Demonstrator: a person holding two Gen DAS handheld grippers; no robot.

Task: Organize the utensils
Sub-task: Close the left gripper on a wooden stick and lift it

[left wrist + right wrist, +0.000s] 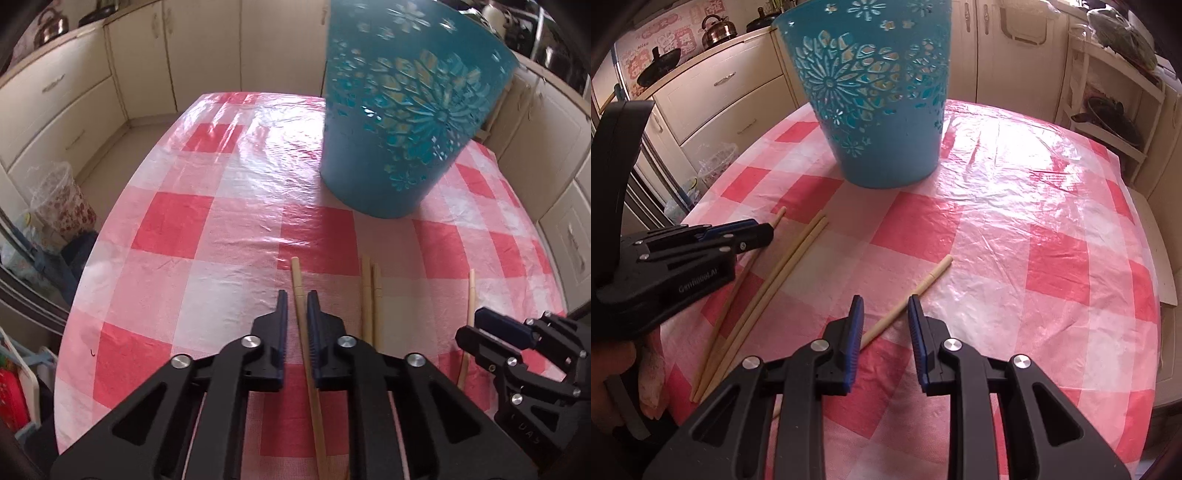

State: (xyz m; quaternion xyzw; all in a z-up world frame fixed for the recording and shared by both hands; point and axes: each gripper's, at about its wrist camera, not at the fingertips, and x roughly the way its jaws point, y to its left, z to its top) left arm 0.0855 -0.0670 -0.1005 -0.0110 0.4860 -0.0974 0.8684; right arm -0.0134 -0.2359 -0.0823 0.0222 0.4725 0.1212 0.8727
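- Chopsticks, four in view, lay on the checked cloth (pixel 1015 236) on the near side of the blue bin (pixel 879 96), all well apart from it.
- Left gripper (pixel 297 314) was pressed together on the leftmost chopstick (pixel 301 314); the stick ran lengthwise between the pads, its far tip pointing roughly toward the bin.
- Whether that stick had left the cloth could not be told.
- Right gripper (pixel 884 317) stood partly spread over the lone stick (pixel 908 295), the one farthest right of the bin; the pads did not press it.
- That stick lay slantwise across the jaws, thick end up-right toward the bin's side, so a pinch would catch it across its shaft, in my judgement.
- A pair (pixel 768 280) lay side by side, touching, between the two grippers; the left one was nearer to it.
- Sticks were pale wood or bamboo, slim, tapered, smooth.
- Bin was hard plastic, round, widening upward, pierced with flower cut-outs, its mouth open at the top.
- Cloth was red and white, under a glossy, wrinkled plastic film, likely slippery for thin sticks.
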